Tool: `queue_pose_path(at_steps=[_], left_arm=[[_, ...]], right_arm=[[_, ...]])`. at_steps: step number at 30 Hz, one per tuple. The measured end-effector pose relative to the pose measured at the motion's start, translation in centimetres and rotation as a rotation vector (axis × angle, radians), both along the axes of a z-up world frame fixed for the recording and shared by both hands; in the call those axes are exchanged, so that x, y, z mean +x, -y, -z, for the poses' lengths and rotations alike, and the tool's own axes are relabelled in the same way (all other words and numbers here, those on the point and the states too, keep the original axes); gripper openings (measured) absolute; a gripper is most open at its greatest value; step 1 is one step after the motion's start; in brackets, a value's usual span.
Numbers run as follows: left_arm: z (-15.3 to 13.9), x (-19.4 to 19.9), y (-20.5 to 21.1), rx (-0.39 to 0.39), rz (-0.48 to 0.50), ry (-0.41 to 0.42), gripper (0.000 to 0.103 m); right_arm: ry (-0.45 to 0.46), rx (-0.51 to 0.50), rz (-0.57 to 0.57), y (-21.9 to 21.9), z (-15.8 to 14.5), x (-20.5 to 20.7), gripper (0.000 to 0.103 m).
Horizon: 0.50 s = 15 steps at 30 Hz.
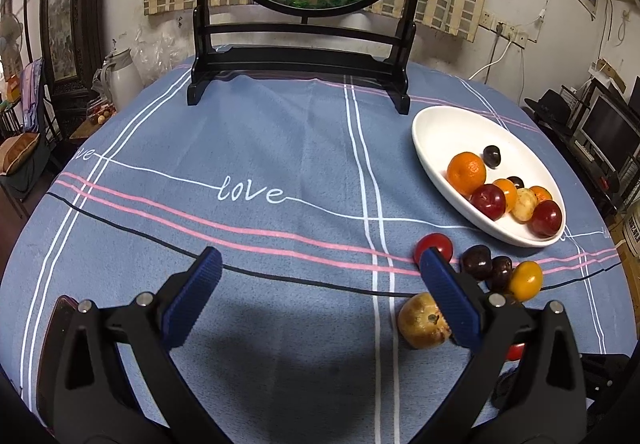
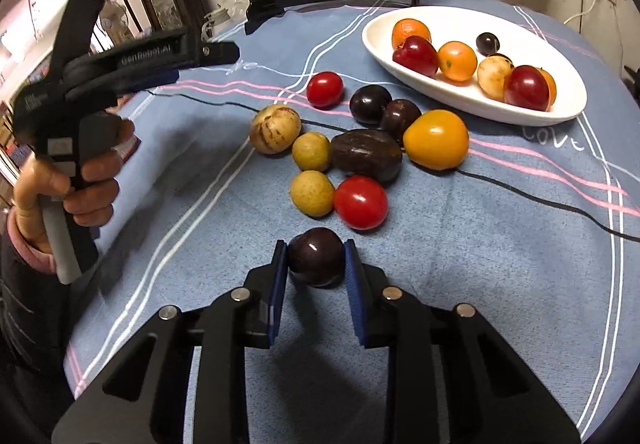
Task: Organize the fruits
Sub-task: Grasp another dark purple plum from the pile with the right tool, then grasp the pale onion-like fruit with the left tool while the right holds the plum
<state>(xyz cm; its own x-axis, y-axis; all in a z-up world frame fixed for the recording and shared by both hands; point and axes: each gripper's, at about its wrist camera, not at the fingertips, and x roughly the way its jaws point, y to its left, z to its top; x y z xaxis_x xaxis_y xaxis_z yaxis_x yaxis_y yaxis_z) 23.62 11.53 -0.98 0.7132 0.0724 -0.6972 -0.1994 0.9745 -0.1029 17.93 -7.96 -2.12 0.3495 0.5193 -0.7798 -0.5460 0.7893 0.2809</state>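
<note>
The right gripper (image 2: 316,264) has its blue fingers (image 2: 280,276) closed on a dark plum (image 2: 316,262), a pad pressing each flank of the fruit, which sits on the blue cloth of the worktop (image 2: 480,284) just ahead of the camera. The rest of the loose fruit lies at twelve o'clock from it: a red tomato (image 2: 361,202) and a yellow-green fruit (image 2: 312,192) nearest, then a dark brown oblong fruit (image 2: 366,154) and a big yellow tomato (image 2: 436,139). The white oval dish (image 2: 520,112), already holding several pieces, lies at about one o'clock, beyond that cluster.

The left gripper (image 1: 320,276) hangs wide open over bare cloth, holding nothing, with a speckled fruit (image 1: 420,320) beside its right-hand finger.

To do this step well, the plum likely needs a straight lift first, high enough to pass over the red tomato and the heap, before swinging toward the dish. The grip looks centred, but the skin is smooth and round, so steady pressure matters. Release would best come low over the dish's empty end, so it does not knock the others.
</note>
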Motion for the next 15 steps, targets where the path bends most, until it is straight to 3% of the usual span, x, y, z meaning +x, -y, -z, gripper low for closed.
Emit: queue_pose_path(at_steps=[4,10,12,15], left_arm=[[0.3,0.2,0.0,-0.032,0.024,-0.013,0.101],[1.1,0.6,2.0,-0.077,0.175,-0.046,0.098],[1.3,0.5,2.8,-0.072,0.223,-0.051,0.091],[1.7,0.1,4.0,-0.030,0.283,-0.060,0.071]], right_arm=[[0.037,0.070,0.066,1.9,-1.3,0.3,0.029],[0.026,0.089,0.130,3.2,-1.3,0.9,0.028],[0.025,0.084,0.139,3.3,-1.3,1.0,0.028],[0.024,0.081,0.141,3.2,-1.3,1.1,0.028]])
